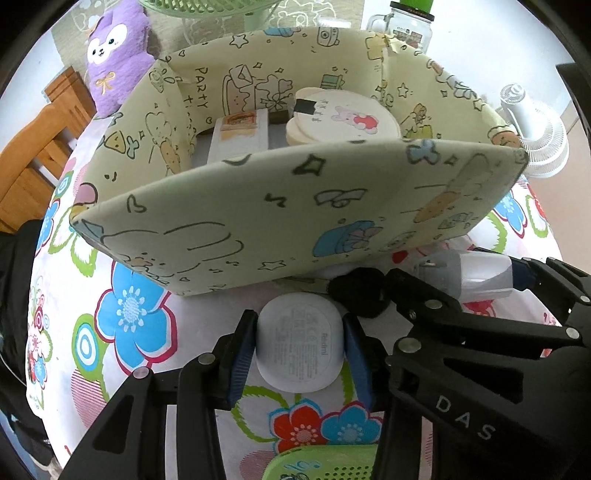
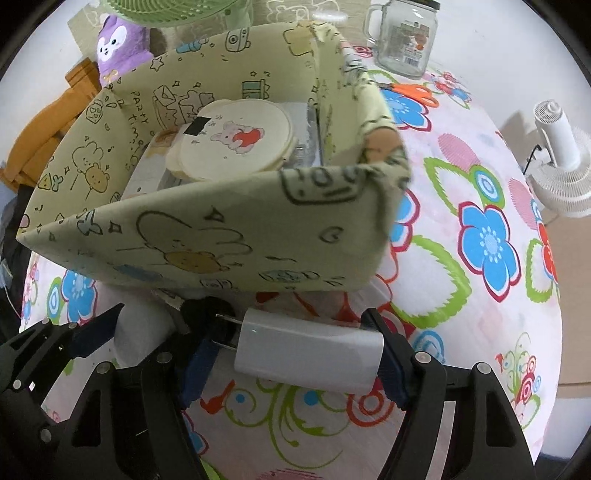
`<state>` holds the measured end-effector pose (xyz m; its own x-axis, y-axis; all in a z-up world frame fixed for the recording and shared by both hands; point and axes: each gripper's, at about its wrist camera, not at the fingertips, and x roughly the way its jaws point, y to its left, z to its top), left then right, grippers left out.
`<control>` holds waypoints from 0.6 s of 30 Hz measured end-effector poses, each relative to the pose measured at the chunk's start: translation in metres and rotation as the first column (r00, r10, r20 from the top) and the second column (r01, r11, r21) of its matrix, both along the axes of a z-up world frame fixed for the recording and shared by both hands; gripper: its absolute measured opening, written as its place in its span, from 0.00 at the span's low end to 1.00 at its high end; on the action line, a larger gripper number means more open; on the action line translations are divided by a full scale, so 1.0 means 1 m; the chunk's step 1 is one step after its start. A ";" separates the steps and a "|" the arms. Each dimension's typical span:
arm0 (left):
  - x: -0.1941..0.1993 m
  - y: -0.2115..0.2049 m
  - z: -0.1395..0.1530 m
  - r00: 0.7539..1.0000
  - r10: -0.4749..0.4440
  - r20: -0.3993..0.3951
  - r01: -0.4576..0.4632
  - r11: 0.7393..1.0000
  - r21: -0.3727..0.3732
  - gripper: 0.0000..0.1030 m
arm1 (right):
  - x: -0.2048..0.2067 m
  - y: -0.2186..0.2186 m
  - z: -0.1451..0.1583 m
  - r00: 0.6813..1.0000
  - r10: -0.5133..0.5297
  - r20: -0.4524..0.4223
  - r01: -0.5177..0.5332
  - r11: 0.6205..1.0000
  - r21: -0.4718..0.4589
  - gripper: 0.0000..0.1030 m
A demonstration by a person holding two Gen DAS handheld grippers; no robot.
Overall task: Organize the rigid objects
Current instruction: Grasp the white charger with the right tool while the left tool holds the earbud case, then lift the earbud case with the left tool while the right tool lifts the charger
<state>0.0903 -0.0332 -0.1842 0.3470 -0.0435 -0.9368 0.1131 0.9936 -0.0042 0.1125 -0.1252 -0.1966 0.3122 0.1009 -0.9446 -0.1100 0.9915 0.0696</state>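
Note:
A cream fabric storage box with cartoon prints stands on the floral tablecloth; it also shows in the right wrist view. Inside lie a round cream case with a rabbit picture and a white flat box. My left gripper is shut on a white Redmi earbud case, just in front of the box. My right gripper is shut on a white plug charger, prongs pointing left, also in front of the box. The right gripper and charger show at the right of the left view.
A purple plush, a green fan base and a glass mug jar stand behind the box. Orange scissors lie at the back right. A white fan stands off the table's right. A green perforated object is near me.

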 end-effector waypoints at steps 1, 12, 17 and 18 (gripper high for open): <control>-0.001 -0.001 0.001 1.000 -0.001 0.002 0.001 1.000 0.003 0.46 | -0.002 -0.002 0.001 1.000 -0.001 0.001 0.001 1.000 0.000 0.75; -0.018 -0.011 0.007 1.000 0.002 0.011 -0.002 1.000 0.005 0.46 | -0.017 -0.021 0.006 1.000 -0.006 0.007 0.006 1.000 0.007 0.74; -0.028 -0.014 0.011 1.000 0.005 0.014 -0.005 1.000 0.006 0.46 | -0.025 -0.024 0.010 1.000 -0.006 0.005 0.006 1.000 0.014 0.74; -0.030 -0.013 0.011 1.000 0.006 0.015 -0.006 1.000 0.006 0.46 | -0.027 -0.024 0.012 1.000 -0.005 0.005 0.005 1.000 0.014 0.74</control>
